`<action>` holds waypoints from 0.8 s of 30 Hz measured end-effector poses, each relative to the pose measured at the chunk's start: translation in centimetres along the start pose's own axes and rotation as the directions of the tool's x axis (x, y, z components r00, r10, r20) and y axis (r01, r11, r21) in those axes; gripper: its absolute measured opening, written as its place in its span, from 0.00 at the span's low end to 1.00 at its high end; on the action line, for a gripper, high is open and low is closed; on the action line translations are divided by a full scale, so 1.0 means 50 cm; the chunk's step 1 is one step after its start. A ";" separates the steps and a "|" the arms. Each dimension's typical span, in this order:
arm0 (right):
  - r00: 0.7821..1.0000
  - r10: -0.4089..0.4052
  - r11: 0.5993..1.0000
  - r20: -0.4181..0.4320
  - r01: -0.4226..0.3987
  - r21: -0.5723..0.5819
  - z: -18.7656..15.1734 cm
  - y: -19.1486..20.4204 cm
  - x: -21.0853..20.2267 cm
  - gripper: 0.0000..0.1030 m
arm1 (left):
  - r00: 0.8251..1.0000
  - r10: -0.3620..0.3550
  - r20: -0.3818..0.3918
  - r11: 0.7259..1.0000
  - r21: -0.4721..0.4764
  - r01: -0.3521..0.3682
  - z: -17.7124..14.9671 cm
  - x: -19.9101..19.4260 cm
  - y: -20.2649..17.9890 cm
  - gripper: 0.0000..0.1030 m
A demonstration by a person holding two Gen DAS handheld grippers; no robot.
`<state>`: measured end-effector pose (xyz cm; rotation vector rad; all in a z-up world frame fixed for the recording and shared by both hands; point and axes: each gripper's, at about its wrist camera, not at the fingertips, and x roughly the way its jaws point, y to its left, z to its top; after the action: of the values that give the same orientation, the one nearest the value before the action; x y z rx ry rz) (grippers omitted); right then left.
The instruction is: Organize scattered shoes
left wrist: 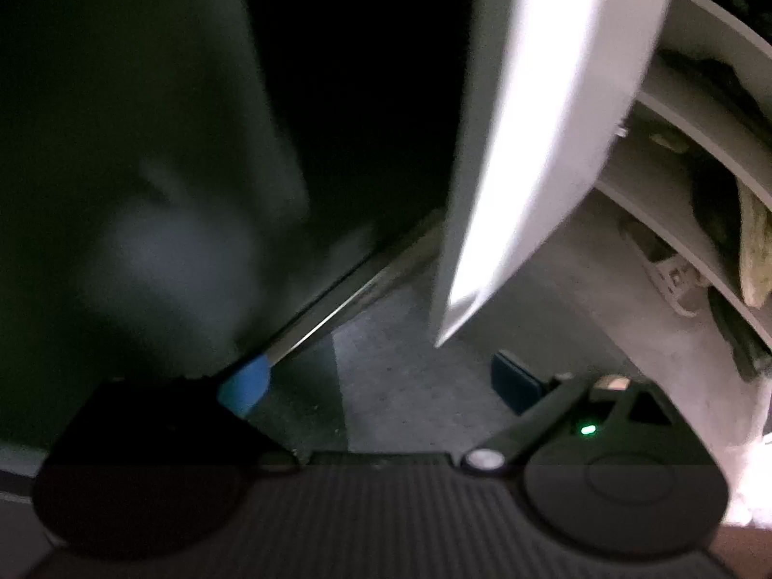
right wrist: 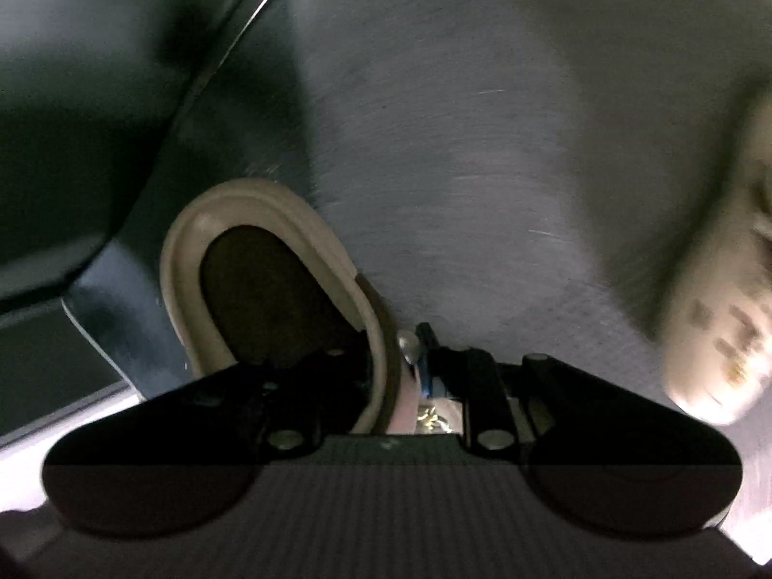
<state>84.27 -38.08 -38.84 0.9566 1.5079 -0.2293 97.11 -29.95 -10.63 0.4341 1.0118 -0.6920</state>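
Shoe, beige, was gripped by right claw pinching collar rim above floor. Looked light, soft-walled; collar judged best hold. Second shoe lay near right. Left claw was wide, empty, beside shoe rack.

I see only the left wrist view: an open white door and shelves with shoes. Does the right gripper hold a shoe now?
Observer: Yes. The right gripper is shut on the rim of a beige shoe.
Operator: Is there another shoe near it?
Observer: One pale shoe shows at the right edge of that view, blurred and apart from the held one.
Operator: What is under them?
Observer: A grey floor.
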 end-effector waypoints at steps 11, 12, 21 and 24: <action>0.970 -0.023 0.939 0.240 -0.061 0.338 -0.121 -0.336 -0.323 0.20 | 0.998 -0.059 0.006 0.992 0.109 0.058 0.018 -0.069 -0.187 0.97; 0.968 -0.034 0.930 0.250 -0.061 0.363 -0.126 -0.358 -0.338 0.20 | 0.998 -0.064 0.007 0.991 0.118 0.063 0.022 -0.078 -0.205 0.97; 0.944 -0.145 0.828 0.296 -0.048 0.559 -0.181 -0.523 -0.412 0.20 | 0.989 -0.146 -0.016 0.952 0.270 0.145 0.045 -0.124 -0.416 0.98; 0.926 -0.180 0.772 0.332 -0.076 0.631 -0.204 -0.561 -0.403 0.20 | 0.981 -0.188 -0.044 0.942 0.275 0.193 0.024 -0.106 -0.450 0.98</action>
<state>55.59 -57.77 -29.44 1.3118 1.0976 -0.9671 80.17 -44.98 -5.83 0.5924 0.9839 -1.0132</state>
